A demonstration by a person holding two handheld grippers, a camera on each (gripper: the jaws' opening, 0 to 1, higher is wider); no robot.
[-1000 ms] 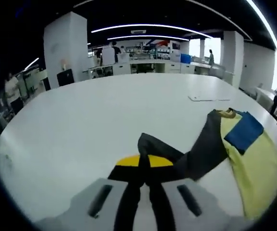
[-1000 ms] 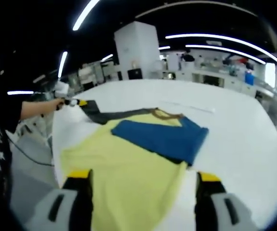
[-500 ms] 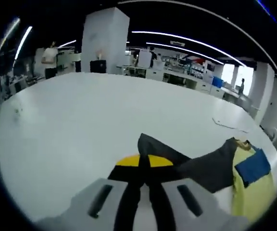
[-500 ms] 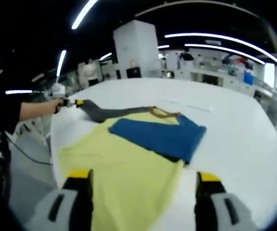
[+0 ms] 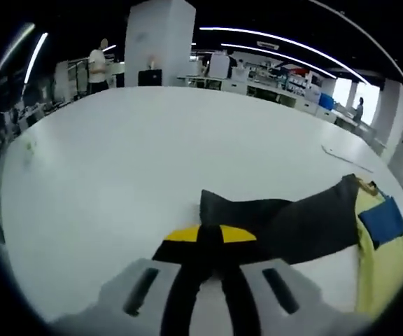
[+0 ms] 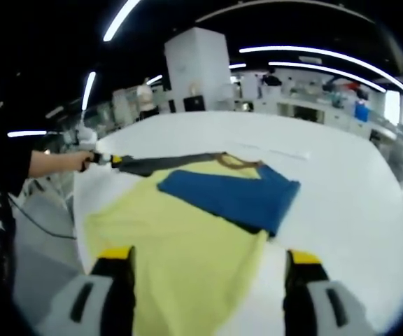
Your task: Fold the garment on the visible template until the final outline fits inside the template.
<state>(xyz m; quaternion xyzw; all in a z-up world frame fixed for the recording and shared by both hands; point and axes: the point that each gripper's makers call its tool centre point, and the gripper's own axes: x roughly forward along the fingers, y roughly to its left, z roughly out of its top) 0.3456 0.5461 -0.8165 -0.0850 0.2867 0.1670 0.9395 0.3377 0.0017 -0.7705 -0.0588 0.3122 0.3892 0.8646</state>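
A yellow garment (image 6: 180, 245) lies flat on the white table (image 6: 341, 203). Its blue sleeve (image 6: 233, 196) is folded across the chest. Its dark grey sleeve (image 6: 166, 163) is stretched straight out to the left. My left gripper (image 6: 107, 159) is shut on the cuff of that sleeve, and a person's hand (image 6: 54, 162) holds the gripper. In the left gripper view the jaws (image 5: 212, 241) pinch the grey sleeve (image 5: 292, 224), which runs right to the yellow body (image 5: 376, 273) and the blue sleeve (image 5: 382, 218). My right gripper (image 6: 208, 276) stands open over the garment's near hem, one jaw on each side.
A thin flat white sheet (image 6: 278, 152) lies on the table beyond the collar, also seen as a sheet (image 5: 345, 158) in the left gripper view. The table edge runs close on the left (image 6: 79, 210). Benches, a white pillar (image 6: 198, 70) and people stand far behind.
The left gripper has pulled the grey sleeve further out, so it now lies straighter and flatter. The right gripper and the rest of the garment have stayed put.
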